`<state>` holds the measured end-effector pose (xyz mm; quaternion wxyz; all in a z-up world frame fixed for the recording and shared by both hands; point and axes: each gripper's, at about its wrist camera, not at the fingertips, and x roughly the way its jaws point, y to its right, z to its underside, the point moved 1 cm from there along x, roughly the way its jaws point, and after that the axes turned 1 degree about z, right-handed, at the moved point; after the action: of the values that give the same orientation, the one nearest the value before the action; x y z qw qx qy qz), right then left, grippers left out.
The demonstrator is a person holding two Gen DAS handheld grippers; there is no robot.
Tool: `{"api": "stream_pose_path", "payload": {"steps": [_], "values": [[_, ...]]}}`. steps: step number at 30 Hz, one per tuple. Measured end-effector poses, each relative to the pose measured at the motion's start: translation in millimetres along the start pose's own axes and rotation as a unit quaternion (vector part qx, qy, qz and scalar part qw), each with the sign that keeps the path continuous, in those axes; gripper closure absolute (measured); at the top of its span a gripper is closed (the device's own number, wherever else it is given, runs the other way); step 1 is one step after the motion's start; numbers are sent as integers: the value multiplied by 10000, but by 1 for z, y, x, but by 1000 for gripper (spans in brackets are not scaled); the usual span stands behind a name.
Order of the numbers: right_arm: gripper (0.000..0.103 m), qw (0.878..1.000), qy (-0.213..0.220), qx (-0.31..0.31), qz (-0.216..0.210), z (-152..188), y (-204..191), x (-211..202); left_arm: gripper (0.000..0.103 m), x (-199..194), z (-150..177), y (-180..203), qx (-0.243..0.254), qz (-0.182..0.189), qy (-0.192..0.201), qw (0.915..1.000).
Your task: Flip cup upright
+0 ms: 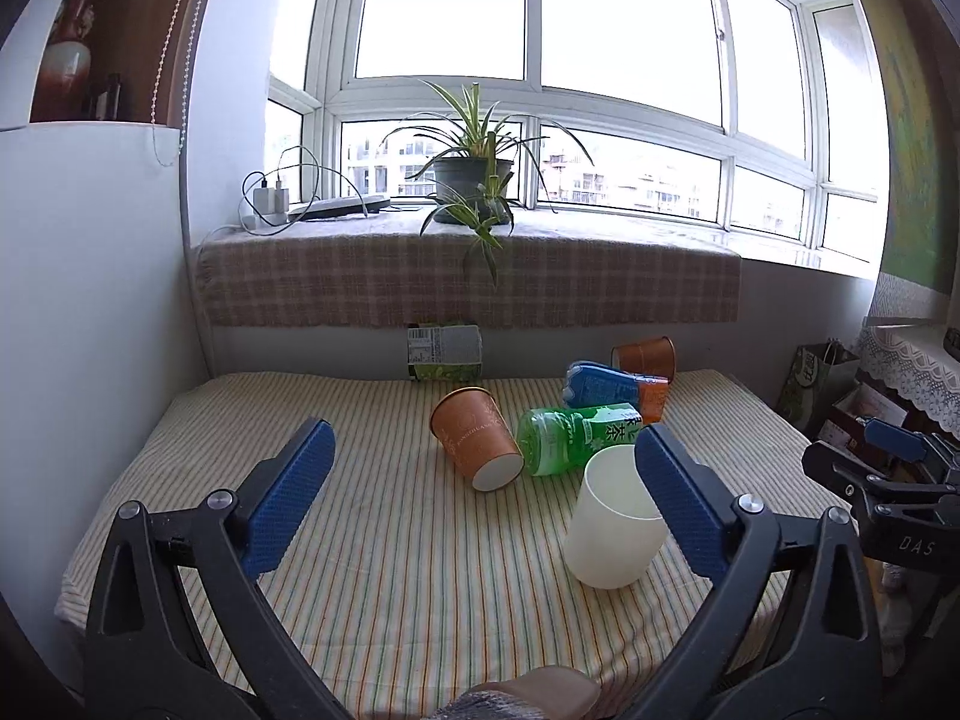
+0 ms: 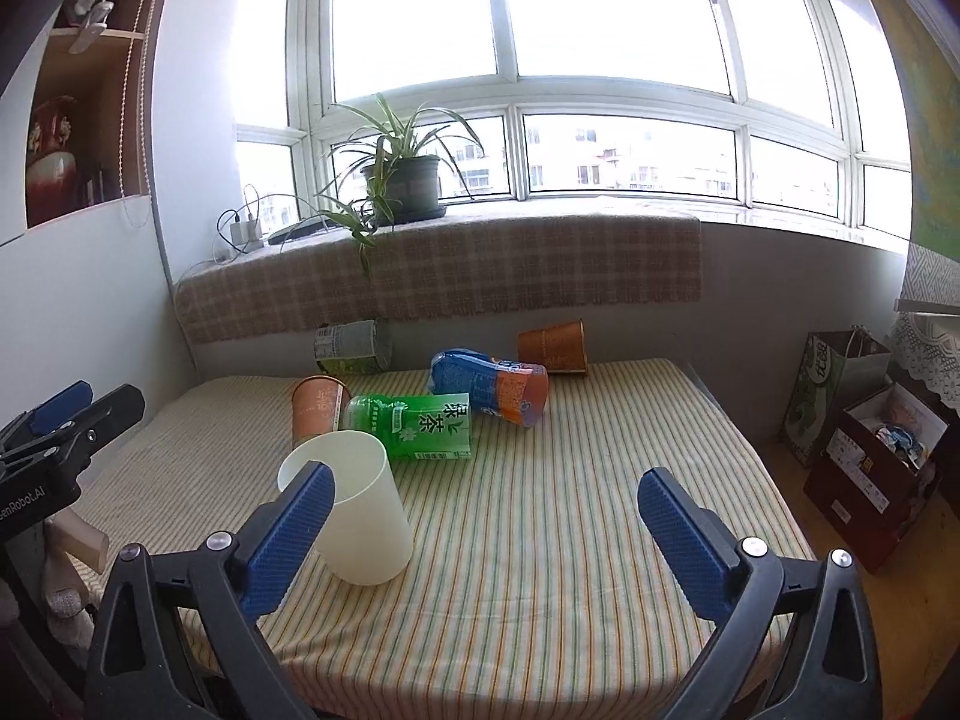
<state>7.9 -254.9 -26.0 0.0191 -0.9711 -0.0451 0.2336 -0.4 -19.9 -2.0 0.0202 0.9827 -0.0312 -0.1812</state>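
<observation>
**White cup stands mouth-up between two spread grippers; orange cups lie tipped**

Left wrist view: the left gripper (image 1: 480, 480) has its jaws spread wide with nothing between them. The white cup (image 1: 612, 516) stands on the striped tablecloth (image 1: 390, 570) at about 3 o'clock from the gap's centre, mouth up, its far side hidden behind the right-hand blue pad. The near orange cup (image 1: 477, 441) lies on its side just past the fingertips at about 12 o'clock, its long axis running from 11 to 5 o'clock with the white base toward the camera. It touches the green bottle (image 1: 573, 435). The far orange cup (image 1: 645, 357) lies tipped behind the blue-orange bottle (image 1: 612, 390).

Right wrist view: the right gripper (image 2: 486, 510) is also spread wide and holds nothing. The white cup (image 2: 354, 510) sits at 9 o'clock, partly behind the left-hand pad. The near orange cup (image 2: 318, 408) shows beyond it at 11 o'clock; the far orange cup (image 2: 552, 348) lies at 1 o'clock, well apart.

By my judgement the white cup needs no flip; the near orange cup is the likely target, and the left gripper is nearer and better lined up
</observation>
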Motion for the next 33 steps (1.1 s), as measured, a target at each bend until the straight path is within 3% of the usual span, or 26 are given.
{"api": "stream_pose_path", "payload": {"steps": [5,33], "values": [[0,9998,178,-20,122,-7,-1,-2,1,-8,-7,0,-19,-48,114,9999],[0,9998,-67,201,59,-3,5,13,1,-10,-10,-1,-51,-98,126,9999]]}}
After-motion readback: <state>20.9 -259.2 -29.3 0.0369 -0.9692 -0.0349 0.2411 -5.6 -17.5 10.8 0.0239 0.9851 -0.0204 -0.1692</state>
